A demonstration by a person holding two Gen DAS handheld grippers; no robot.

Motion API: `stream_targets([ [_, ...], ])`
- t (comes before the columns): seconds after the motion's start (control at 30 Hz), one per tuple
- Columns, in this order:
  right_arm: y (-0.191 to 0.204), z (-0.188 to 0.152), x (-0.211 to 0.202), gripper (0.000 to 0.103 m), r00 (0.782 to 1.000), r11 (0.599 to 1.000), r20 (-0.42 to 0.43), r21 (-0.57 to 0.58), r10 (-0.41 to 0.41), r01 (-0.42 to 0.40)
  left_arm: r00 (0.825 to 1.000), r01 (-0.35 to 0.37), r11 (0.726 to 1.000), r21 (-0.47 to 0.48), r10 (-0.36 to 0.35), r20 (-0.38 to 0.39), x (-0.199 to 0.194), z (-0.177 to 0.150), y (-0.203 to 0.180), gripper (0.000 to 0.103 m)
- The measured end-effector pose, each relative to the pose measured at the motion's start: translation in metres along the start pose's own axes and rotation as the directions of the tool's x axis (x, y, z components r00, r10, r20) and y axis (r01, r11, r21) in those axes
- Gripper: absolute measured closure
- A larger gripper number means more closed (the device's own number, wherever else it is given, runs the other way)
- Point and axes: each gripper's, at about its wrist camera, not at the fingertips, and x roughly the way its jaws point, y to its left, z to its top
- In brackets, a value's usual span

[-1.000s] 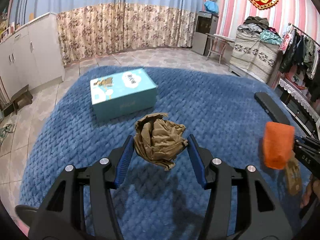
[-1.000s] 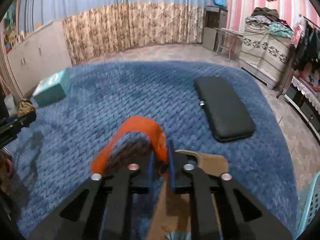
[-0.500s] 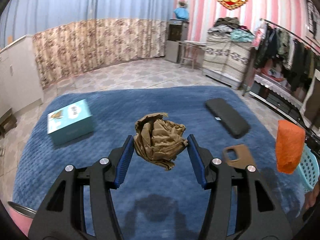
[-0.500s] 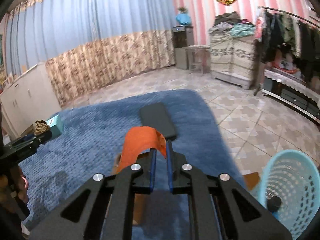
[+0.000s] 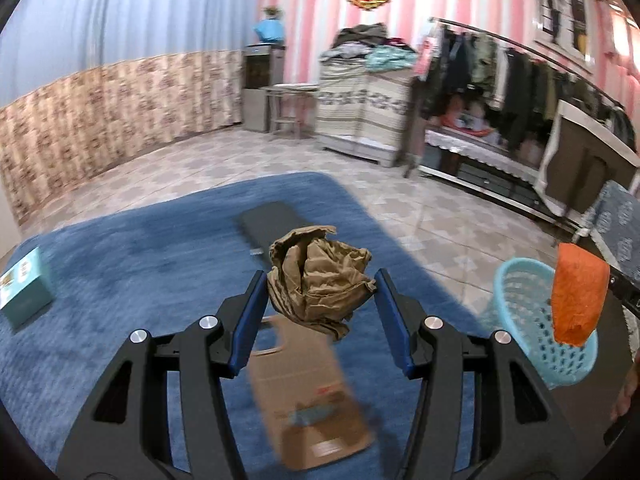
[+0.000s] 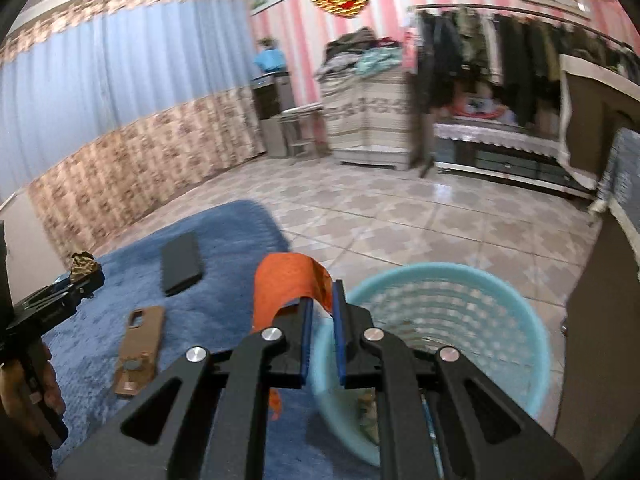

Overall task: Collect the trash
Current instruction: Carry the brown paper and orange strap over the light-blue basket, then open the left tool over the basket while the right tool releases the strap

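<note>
My left gripper point(image 5: 320, 280) is shut on a crumpled ball of brown paper point(image 5: 316, 276), carried above the blue rug point(image 5: 132, 264). My right gripper point(image 6: 322, 294) is shut on an orange wrapper point(image 6: 286, 280) that curls over its left finger. A light blue plastic basket point(image 6: 520, 320) stands on the tiled floor just in front of and below the right gripper, with some scraps at its bottom. In the left wrist view the same basket point(image 5: 516, 304) is at the far right, and the orange wrapper point(image 5: 578, 292) hangs over its right rim.
A brown cardboard phone-case package point(image 6: 140, 344) and a black flat case point(image 6: 180, 262) lie on the rug. A teal box point(image 5: 24, 284) sits at the rug's left. Tiled floor point(image 6: 400, 216) runs to a clothes rack, a cloth-covered cabinet and a low stand.
Both grippers swung right across the rug and rose a little, each keeping its load. The teal box slid to the far left. The basket came in close under the right gripper.
</note>
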Motion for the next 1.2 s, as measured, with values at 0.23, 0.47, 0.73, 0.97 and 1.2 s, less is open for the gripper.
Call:
stream_targets([
  [0.23,-0.054,-0.008,-0.011,0.093,0.996,0.995,0.001,0.044,-0.090,0.090,0.996,0.090,0.992,0.083,-0.091,0.004,0.014,-0.001,-0.073,0.050],
  [0.47,-0.087,-0.009,-0.015,0.093,0.990,0.987,0.002,0.075,-0.143,0.143,0.986,0.166,0.976,0.138,-0.167,-0.006,0.026,-0.003,-0.133,0.049],
  [0.73,-0.106,-0.020,-0.011,0.093,0.983,0.979,-0.017,0.087,-0.183,0.184,0.968,0.250,0.947,0.203,-0.243,-0.058,0.047,-0.010,-0.187,0.048],
  [0.97,-0.118,-0.028,-0.006,0.093,0.980,0.975,-0.038,0.099,-0.197,0.200,0.956,0.294,0.922,0.253,-0.280,-0.090,0.065,-0.014,-0.224,0.043],
  [1.2,-0.126,-0.036,-0.004,0.093,0.976,0.971,-0.052,0.104,-0.212,0.216,0.949,0.314,0.907,0.280,-0.292,-0.118,0.080,-0.011,-0.238,0.014],
])
